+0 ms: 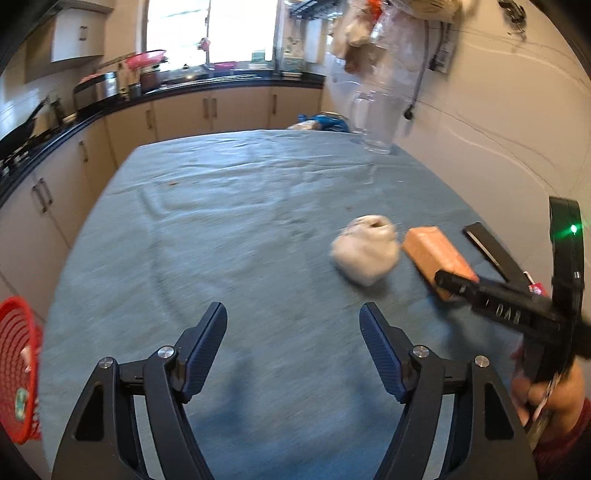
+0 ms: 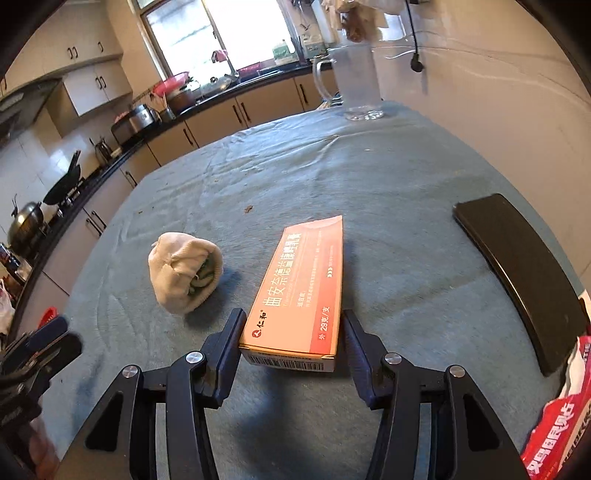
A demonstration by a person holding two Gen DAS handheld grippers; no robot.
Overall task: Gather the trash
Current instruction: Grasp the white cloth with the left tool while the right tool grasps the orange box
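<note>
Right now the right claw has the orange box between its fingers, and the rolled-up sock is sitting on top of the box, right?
Not quite. The sock isn't on the box; it lies on the cloth beside it, apart. The right wrist view shows this. The box is indeed between the right claw's fingers.

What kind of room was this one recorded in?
A home kitchen, most likely: a dark counter over cabinets, a wok on the stove, and a cloth-covered table in the middle.

A home kitchen here: cream cabinets (image 2: 236, 110) run under a dark counter (image 2: 155, 131), pots and a wok (image 2: 66, 182) sit by the stove, a faucet (image 2: 221, 59) stands below the bright window (image 2: 229, 33).
</note>
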